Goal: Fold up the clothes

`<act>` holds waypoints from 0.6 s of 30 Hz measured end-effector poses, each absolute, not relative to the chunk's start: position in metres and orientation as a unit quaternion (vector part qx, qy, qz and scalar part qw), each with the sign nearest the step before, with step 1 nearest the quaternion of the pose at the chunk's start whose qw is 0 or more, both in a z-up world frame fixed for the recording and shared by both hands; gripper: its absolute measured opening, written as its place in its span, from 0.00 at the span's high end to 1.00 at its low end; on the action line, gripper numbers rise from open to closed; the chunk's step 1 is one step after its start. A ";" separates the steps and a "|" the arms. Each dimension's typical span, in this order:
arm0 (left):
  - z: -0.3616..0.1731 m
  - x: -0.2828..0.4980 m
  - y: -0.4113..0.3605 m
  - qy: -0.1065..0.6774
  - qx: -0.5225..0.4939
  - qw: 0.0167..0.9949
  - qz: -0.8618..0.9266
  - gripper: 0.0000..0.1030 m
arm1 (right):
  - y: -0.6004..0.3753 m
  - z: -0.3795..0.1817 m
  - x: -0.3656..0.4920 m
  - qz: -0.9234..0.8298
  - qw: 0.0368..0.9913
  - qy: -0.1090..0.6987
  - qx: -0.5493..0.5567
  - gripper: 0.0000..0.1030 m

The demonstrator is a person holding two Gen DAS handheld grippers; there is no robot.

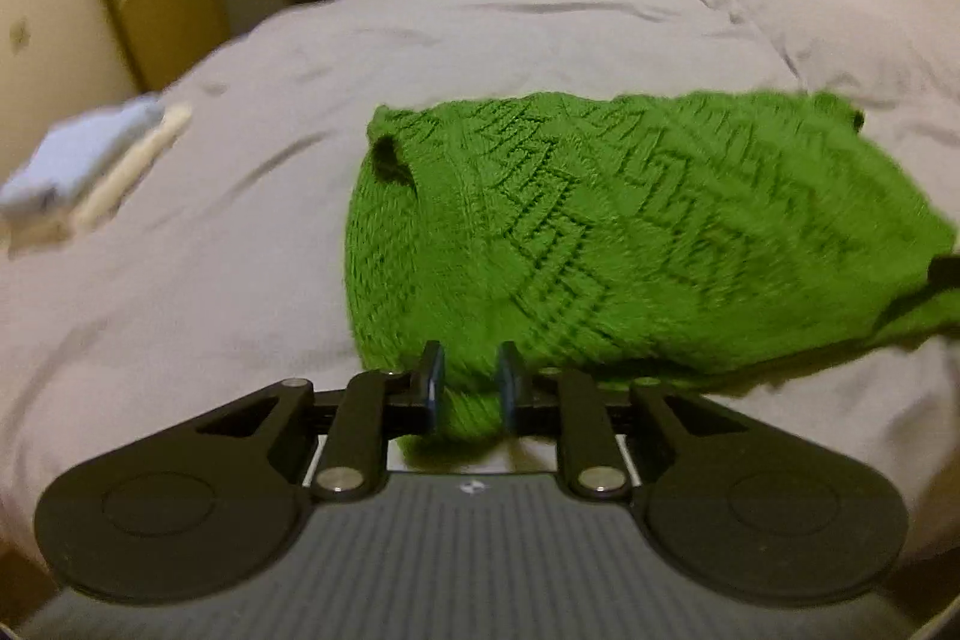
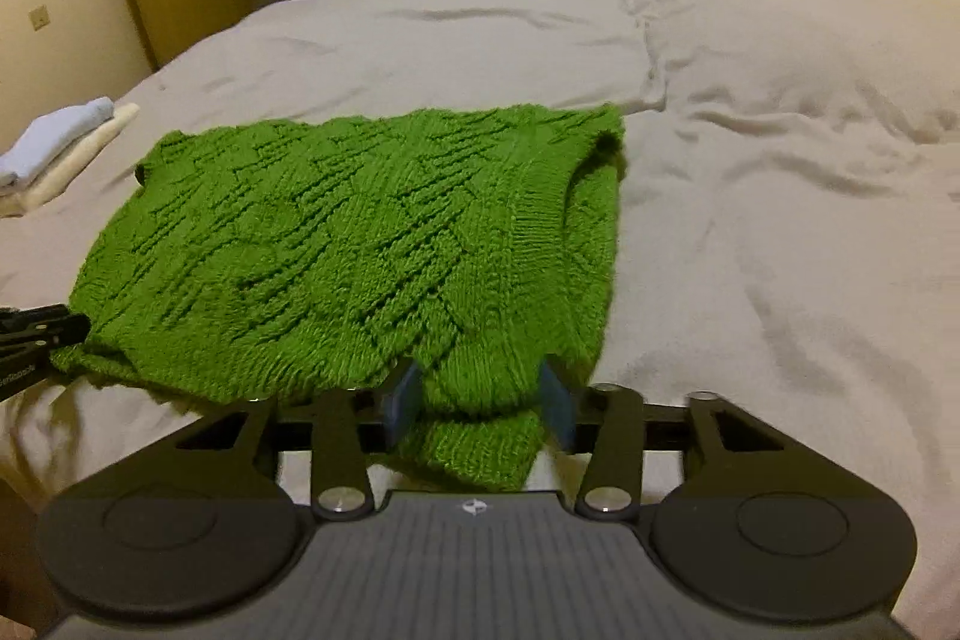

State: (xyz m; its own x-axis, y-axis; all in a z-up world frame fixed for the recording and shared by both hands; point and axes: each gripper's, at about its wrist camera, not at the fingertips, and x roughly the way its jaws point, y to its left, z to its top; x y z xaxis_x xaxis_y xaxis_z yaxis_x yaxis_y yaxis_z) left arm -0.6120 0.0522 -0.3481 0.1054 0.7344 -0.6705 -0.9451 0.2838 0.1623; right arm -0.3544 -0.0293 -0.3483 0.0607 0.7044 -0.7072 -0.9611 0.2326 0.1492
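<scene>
A green knitted sweater (image 1: pixel 600 232) lies spread on the bed; it also shows in the right wrist view (image 2: pixel 336 244). My left gripper (image 1: pixel 471 388) is shut on its near left edge, with knit bunched between the fingers. My right gripper (image 2: pixel 480 394) is shut on its near right edge, a ribbed fold hanging between the blue pads (image 2: pixel 555 400). The left gripper's body (image 2: pixel 36 334) shows at the left edge of the right wrist view. The right gripper's tip (image 1: pixel 945 271) shows at the right edge of the left wrist view.
The bed has a pale wrinkled cover (image 2: pixel 750 160). A small stack of folded clothes, light blue over cream (image 2: pixel 54 148), sits at the bed's left side; it is blurred in the left wrist view (image 1: pixel 90 166). A door and wardrobe panels stand behind the bed.
</scene>
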 end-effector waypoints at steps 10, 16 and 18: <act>-0.313 -0.619 -0.010 0.340 -0.230 0.674 0.614 0.67 | -0.094 -0.319 -0.369 0.587 0.702 0.379 -0.137 0.13; -0.290 -0.621 -0.038 0.321 -0.213 0.682 0.621 0.59 | -0.110 -0.304 -0.375 0.582 0.707 0.377 -0.137 0.12; -0.283 -0.622 -0.046 0.316 -0.208 0.685 0.623 0.58 | -0.114 -0.299 -0.377 0.585 0.707 0.374 -0.135 0.12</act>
